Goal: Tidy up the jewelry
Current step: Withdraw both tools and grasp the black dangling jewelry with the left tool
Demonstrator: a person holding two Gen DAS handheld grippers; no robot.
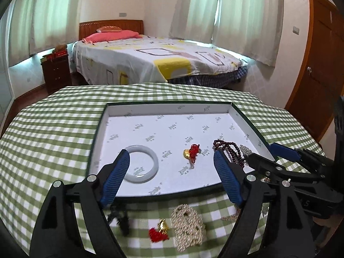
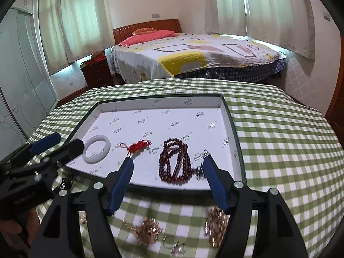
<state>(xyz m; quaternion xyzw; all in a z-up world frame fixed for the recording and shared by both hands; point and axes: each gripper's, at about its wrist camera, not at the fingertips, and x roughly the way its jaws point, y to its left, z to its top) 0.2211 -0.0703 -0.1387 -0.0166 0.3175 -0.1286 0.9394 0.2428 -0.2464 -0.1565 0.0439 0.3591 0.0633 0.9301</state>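
The left gripper [image 1: 171,163] and right gripper [image 2: 167,166] are pointing forward and downward side by side — both are holding their jaws wide apart, with nothing gripped between them.

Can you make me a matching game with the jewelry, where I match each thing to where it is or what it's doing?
Things:
1. white bangle
2. dark red bead necklace
3. beaded pouch
4. left gripper

Places or states:
A. on the checked cloth, outside the box
B. at the box's right side
C. open, holding nothing
D. at the box's left side

Pairs: 1-D, 2-B, 3-A, 4-C
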